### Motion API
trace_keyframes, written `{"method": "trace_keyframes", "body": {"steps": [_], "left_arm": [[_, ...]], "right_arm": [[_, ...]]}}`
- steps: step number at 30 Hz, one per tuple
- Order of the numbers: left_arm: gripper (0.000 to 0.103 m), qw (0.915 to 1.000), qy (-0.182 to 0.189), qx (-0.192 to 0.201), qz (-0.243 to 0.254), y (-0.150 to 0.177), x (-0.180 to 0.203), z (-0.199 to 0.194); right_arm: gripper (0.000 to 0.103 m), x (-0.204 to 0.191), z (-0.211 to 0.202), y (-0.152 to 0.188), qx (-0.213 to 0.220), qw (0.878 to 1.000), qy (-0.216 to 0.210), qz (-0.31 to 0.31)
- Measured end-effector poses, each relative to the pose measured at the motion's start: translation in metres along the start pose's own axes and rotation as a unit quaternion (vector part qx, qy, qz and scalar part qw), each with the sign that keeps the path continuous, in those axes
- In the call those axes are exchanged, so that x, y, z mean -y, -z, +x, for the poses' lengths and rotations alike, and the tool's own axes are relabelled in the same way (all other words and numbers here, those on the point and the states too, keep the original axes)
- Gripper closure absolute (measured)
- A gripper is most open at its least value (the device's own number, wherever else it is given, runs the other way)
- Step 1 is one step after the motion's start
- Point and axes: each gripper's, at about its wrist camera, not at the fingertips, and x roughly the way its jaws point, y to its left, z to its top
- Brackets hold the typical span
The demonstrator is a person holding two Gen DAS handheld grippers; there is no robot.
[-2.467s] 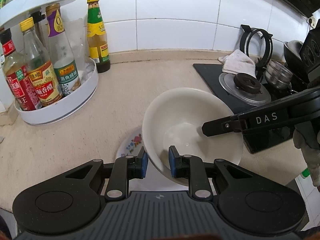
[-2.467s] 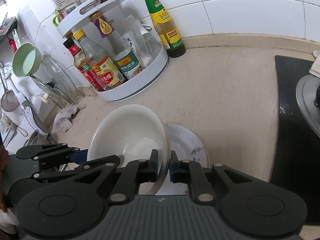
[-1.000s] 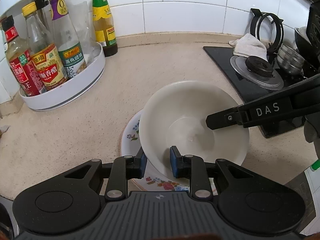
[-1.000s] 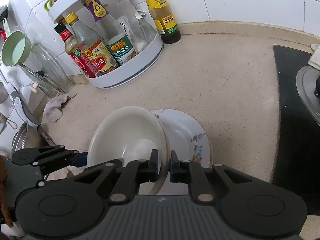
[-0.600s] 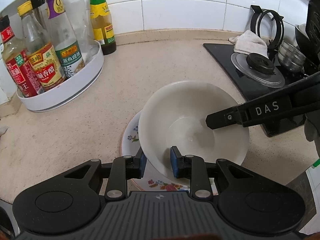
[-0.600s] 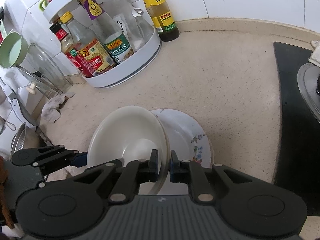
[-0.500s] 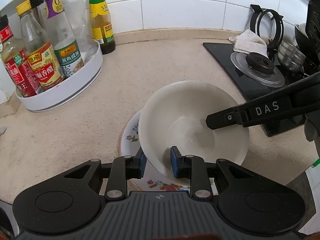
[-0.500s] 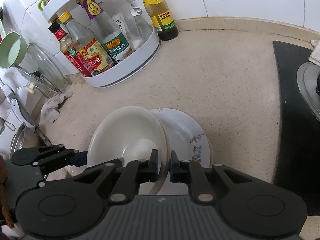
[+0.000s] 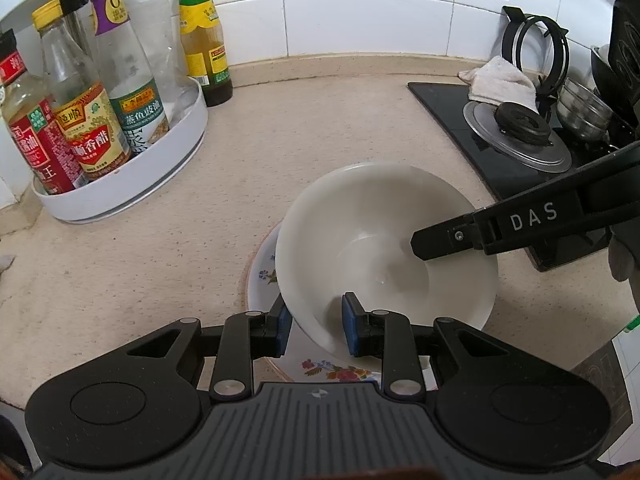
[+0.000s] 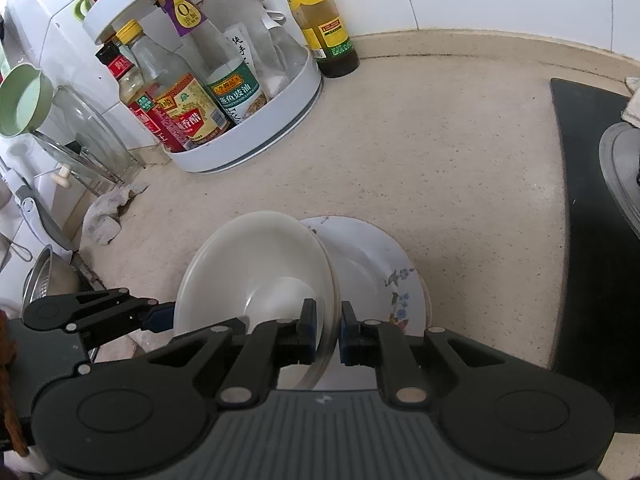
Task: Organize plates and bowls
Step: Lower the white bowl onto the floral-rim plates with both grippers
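Note:
A white bowl [image 9: 384, 240] sits over a floral plate [image 9: 332, 372] on the beige counter; whether it rests fully on the plate I cannot tell. My left gripper [image 9: 316, 326] is shut on the bowl's near rim, one blue pad outside the wall and one inside. A finger [image 9: 448, 236] of the right gripper reaches in over the bowl's right side. In the right wrist view the right gripper [image 10: 325, 334] is shut on the rim of the bowl [image 10: 256, 264], with the plate [image 10: 372, 264] just to the right. The left gripper's finger [image 10: 156, 314] shows at the bowl's left edge.
A white turntable rack [image 9: 132, 184] of sauce bottles stands at the back left, with a green-labelled bottle [image 9: 204, 40] beside it. A black hob [image 9: 516, 148] with a burner, a rag [image 9: 500, 80] and steel bowls lies to the right. A crumpled rag [image 10: 108, 216] and a rack lie left.
Since the earliest frames both grippers have brought the bowl over the floral plate, and more of the plate shows beneath it. Over the last second the left jaws have eased slightly wider.

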Motion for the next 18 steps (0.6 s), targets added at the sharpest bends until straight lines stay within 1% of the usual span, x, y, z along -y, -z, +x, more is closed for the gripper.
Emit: {"method": "trace_keyframes", "body": {"steps": [4, 18], "left_arm": [[0.069, 1.0000, 0.003, -0.007, 0.003, -0.0002, -0.0009, -0.0011], [0.066, 0.9998, 0.001, -0.013, 0.015, 0.0007, 0.0013, 0.0006]], "right_arm": [[0.090, 0.0013, 0.0018, -0.0002, -0.012, 1.000, -0.006, 0.007], [0.090, 0.0011, 0.0020, 0.0019, -0.021, 1.000, -0.006, 0.011]]}}
